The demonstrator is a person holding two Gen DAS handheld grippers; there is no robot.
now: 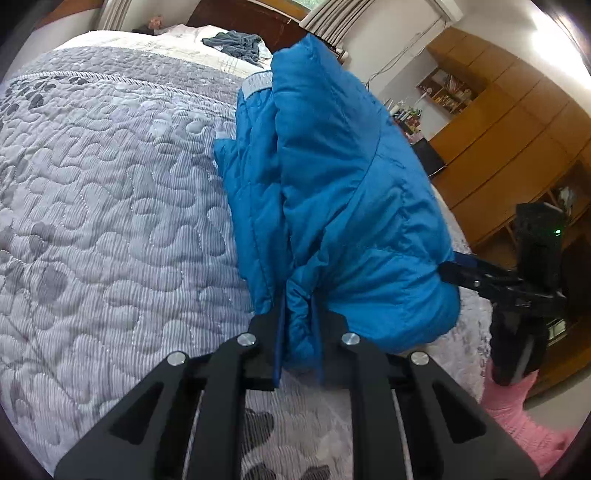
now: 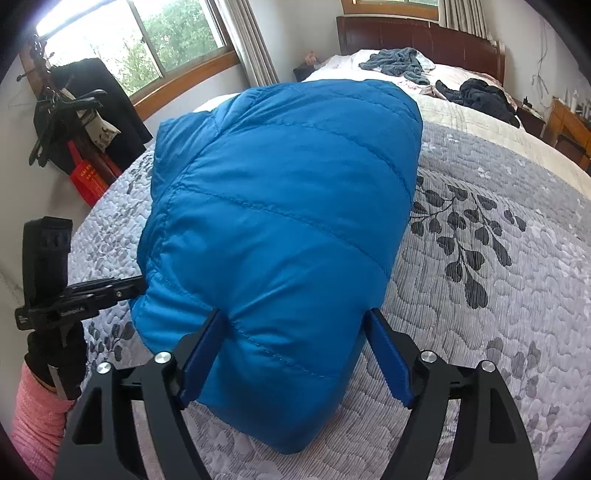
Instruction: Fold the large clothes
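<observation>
Left gripper [image 1: 299, 332] held low over the bed [image 1: 110, 221], pointing forward along the quilt, jaws narrow and pinching a bunched fold of the blue jacket [image 1: 332, 206]. Black linkage arms with silver rivets spread toward the lens. Pink knitted sleeve [image 2: 37, 417] under a dark glove at the handle, seen from the right wrist view.

Right gripper [image 2: 295, 354] level with the jacket [image 2: 280, 229] from the other side, jaws set wide, blue pads against either flank of the puffy bundle; cannot tell whether squeezing or only touching. In the left view, its black tip [image 1: 461, 273] meeting the jacket's edge, another pink sleeve [image 1: 517, 406] below.

Jacket folded into a thick, rounded bundle, resting on the quilt near the foot of the bed, between the two grippers. Smooth, slightly shiny shell, padded, crossed by stitched quilting lines; a pale ribbed strip [image 1: 258, 81] showing at one upper edge.

Quilt [image 2: 480, 295] grey, ribbed, stitched in pebble shapes, with dark leaf sprigs printed on it. Cream cover further up, rumpled grey-blue cloth [image 2: 399, 62] and dark clothing [image 2: 480, 96] lying near the dark wooden headboard [image 2: 406, 33]. Wooden cabinets [image 1: 517, 122] along one wall; window [image 2: 147, 40] with curtains beside the other.
</observation>
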